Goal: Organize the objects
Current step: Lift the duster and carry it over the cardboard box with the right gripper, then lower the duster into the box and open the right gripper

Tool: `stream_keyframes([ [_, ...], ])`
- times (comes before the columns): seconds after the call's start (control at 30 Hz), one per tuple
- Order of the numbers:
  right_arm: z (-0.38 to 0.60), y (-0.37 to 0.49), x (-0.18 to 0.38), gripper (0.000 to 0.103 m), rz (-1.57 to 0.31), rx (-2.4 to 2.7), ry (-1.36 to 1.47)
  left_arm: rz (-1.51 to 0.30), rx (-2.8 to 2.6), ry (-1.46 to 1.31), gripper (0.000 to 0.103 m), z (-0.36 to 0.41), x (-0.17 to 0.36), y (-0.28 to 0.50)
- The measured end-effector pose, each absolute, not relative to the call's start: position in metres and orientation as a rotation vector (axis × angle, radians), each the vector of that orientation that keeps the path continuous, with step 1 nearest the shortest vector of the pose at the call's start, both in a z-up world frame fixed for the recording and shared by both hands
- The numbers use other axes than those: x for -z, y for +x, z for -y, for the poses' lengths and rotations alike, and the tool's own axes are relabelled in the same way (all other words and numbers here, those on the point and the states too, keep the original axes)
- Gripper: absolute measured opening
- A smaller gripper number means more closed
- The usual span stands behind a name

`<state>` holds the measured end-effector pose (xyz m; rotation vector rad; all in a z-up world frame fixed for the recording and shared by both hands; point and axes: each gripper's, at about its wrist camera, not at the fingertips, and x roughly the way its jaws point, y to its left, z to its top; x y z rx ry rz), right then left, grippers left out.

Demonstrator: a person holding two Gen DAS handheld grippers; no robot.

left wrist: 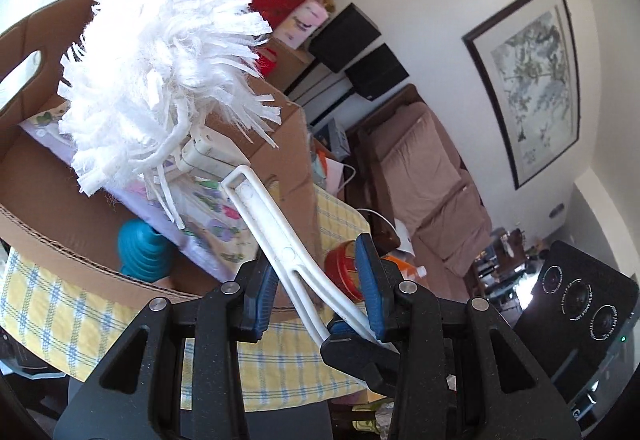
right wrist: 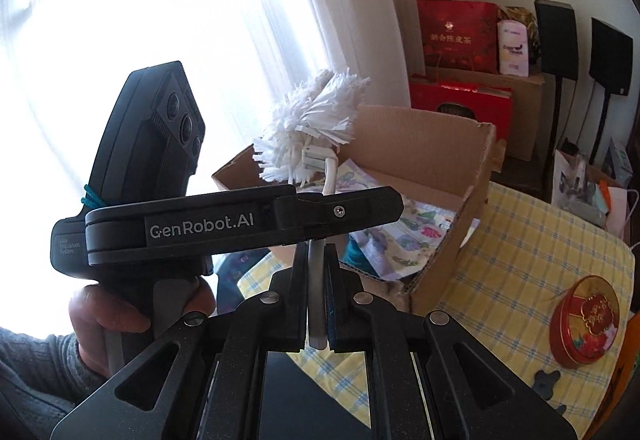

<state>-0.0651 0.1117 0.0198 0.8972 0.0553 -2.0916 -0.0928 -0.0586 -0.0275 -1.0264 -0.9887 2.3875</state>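
Both tools are on the white duster (left wrist: 160,72) right now. In the left wrist view its fluffy head fills the upper left of the frame, above the open cardboard box (left wrist: 288,144), and the white handle runs down to the lower centre. There the left tool (left wrist: 316,288) has its blue pads part-way apart with the handle between them, pressed against the right-hand pad and angled across the gap. In the right wrist view the right tool (right wrist: 318,304), bottom centre, is clamped nearly closed on the handle's end, with the duster head (right wrist: 308,120) at the middle of the frame over the box (right wrist: 440,176). The other handset crosses the left of that view, held in a hand (right wrist: 108,314). A round red tin (right wrist: 584,320) sits lower right on the yellow checked cloth (right wrist: 520,240) covering the desk.
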Motion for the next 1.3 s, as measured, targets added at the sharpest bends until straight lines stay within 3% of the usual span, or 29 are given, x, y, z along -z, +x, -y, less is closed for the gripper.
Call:
stream_keyframes([
  [0.73, -0.063, -0.098, -0.003, 0.006, -0.178, 1.996, 0.976, 1.113, -2.373, -1.084, 0.040, 0.100, 0.060, -0.100],
  [0.8, -0.062, -0.100, -0.004, 0.006, -0.187, 1.988, 0.978, 1.115, -2.373, -1.089, 0.046, 0.101, 0.059, -0.100],
  [0.87, -0.060, -0.101, -0.005, 0.006, -0.188, 1.989, 0.983, 1.133, -2.359, -1.089, 0.070, 0.103, 0.058, -0.097],
  [0.93, -0.058, -0.104, -0.006, 0.006, -0.191, 2.000, 0.992, 1.133, -2.366, -1.074, 0.078, 0.106, 0.055, -0.095],
  [1.3, -0.050, -0.120, -0.004, 0.006, -0.232, 2.032, 1.020, 1.053, -2.443, -1.065, 0.084, 0.123, 0.033, -0.082],
])
